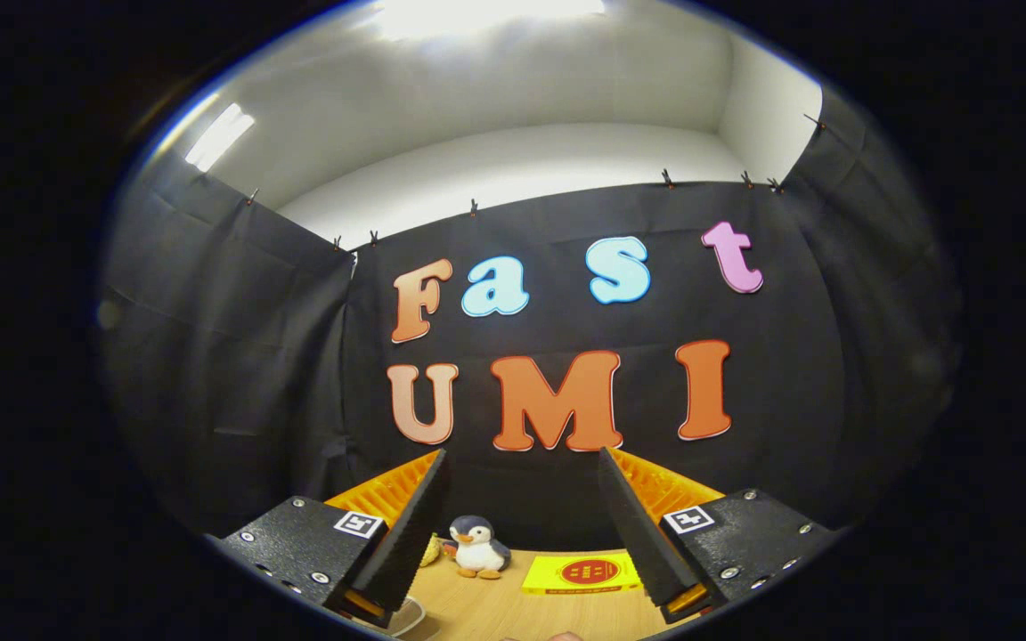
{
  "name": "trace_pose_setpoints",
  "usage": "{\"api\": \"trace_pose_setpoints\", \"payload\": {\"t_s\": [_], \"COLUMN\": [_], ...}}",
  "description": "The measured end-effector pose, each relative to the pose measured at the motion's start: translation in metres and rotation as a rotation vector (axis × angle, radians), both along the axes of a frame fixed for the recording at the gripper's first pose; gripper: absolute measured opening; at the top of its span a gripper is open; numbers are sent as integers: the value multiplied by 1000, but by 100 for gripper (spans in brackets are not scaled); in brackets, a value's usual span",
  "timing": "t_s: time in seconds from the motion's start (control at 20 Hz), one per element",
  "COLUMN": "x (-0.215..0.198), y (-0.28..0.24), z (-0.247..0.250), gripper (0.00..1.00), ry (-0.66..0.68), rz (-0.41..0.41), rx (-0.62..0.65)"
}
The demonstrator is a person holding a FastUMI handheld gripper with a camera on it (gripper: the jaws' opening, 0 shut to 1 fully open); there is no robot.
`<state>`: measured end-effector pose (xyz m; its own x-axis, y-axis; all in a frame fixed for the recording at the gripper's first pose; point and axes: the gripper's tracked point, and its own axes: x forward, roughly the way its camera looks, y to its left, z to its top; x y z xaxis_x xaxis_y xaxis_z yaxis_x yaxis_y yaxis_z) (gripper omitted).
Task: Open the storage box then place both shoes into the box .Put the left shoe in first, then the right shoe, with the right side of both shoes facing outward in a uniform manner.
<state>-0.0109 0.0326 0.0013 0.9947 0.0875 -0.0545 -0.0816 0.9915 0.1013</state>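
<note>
Gripper (522, 499) raised and pointed at the booth's black cloth wall (237, 356), fingers spread wide apart with nothing between them and nothing touching either one. Beyond the fingers, down on a wooden table (495, 610), a small stuffed penguin (477, 545) standing upright, just ahead of the left finger's tip and slightly inside the gap. Close beside the penguin, tucked behind the left finger, a bit of something yellow (430, 552), too hidden to identify. Further toward the right finger, a flat yellow box with a red round mark on its top (582, 573), lying on the table well clear of the penguin, its right end running up to the right finger. Behind both fingers, an orange ribbed rim (388, 490), curving from behind the left finger round to behind the right one, up against the cloth wall; cannot tell what it belongs to. Storage box lid and shoes not identifiable from this angle. White ceiling (495, 116) above the cloth, with bright lamps (219, 135). Near the left finger's base, a pale curved edge (406, 619) resting on the table, too cut off to name.
</note>
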Motion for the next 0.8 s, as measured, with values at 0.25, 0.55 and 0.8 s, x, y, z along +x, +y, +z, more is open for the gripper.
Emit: {"api": "trace_pose_setpoints", "payload": {"t_s": [0.25,0.55,0.8], "x": [-4,-12,-27], "y": [11,42,72], "z": [-40,-114,-170], "gripper": [98,97,97], "ry": [123,330,519], "rz": [40,132,204], "rx": [100,181,294]}}
